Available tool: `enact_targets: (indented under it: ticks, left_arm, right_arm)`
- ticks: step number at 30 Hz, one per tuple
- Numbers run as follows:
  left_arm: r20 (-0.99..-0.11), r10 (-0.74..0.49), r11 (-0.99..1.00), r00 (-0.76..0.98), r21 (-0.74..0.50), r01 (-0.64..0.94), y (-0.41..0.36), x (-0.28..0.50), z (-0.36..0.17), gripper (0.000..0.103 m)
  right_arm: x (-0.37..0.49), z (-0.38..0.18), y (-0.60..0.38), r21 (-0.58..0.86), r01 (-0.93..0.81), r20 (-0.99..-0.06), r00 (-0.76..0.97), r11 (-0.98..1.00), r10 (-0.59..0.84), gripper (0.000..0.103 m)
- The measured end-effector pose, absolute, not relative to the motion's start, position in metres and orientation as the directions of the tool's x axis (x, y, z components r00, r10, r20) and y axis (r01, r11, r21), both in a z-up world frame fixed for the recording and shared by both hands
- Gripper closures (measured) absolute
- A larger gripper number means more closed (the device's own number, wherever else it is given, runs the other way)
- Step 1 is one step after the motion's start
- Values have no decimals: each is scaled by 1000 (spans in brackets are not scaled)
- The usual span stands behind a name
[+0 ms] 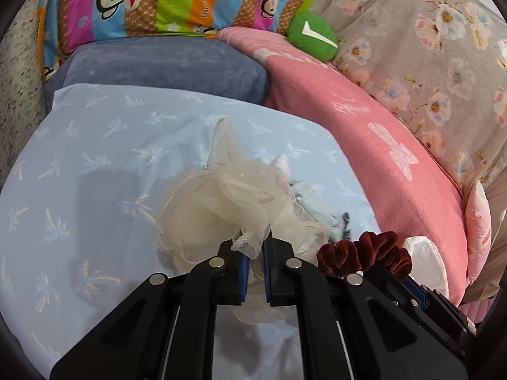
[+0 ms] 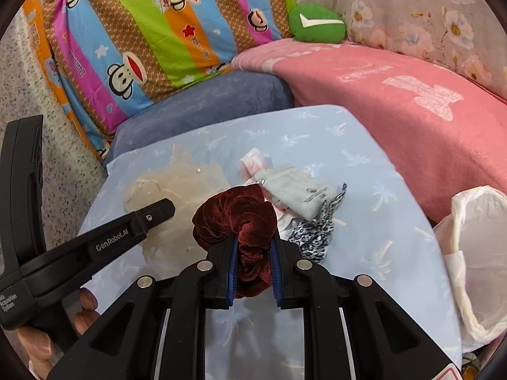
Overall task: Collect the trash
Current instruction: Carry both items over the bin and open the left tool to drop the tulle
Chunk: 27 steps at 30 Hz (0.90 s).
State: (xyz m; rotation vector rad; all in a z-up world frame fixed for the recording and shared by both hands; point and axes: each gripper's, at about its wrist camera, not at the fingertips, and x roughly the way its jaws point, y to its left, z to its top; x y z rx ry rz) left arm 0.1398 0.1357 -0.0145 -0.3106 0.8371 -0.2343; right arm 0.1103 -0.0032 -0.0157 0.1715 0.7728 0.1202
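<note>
My left gripper (image 1: 252,247) is shut on a cream mesh scrunchie (image 1: 221,202) that lies on the light blue pillow (image 1: 95,164). My right gripper (image 2: 253,247) is shut on a dark red velvet scrunchie (image 2: 236,212), held just above the pillow (image 2: 364,164). The red scrunchie also shows in the left wrist view (image 1: 364,251), right of my left gripper. The cream scrunchie (image 2: 177,186) and my left gripper's arm show left of it in the right wrist view. A grey fabric piece (image 2: 294,193), a leopard-print scrunchie (image 2: 317,234) and a pink-white item (image 2: 253,161) lie beyond the red scrunchie.
A white plastic bag (image 2: 475,253) lies open at the pillow's right edge. A pink blanket (image 2: 396,101), a blue-grey cushion (image 2: 206,101), a striped monkey-print pillow (image 2: 142,31), a green plush (image 2: 317,23) and floral bedding (image 1: 427,47) surround the pillow.
</note>
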Motion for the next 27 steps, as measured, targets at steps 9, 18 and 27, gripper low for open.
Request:
enact_targets:
  ticks: [9, 18, 27]
  left_arm:
    - [-652, -348, 929, 674, -336, 154, 105, 120, 14, 96]
    - [-627, -385, 921, 678, -308, 238, 67, 102, 32, 96]
    - [-622, -443, 896, 646, -283, 342, 17, 89, 43, 96]
  right_arm:
    - [81, 17, -42, 215, 0, -629, 765, 977, 138, 87]
    - [54, 37, -87, 222, 61, -590, 803, 973, 84, 87]
    - [27, 45, -146, 231, 156, -571, 821, 960, 4, 87]
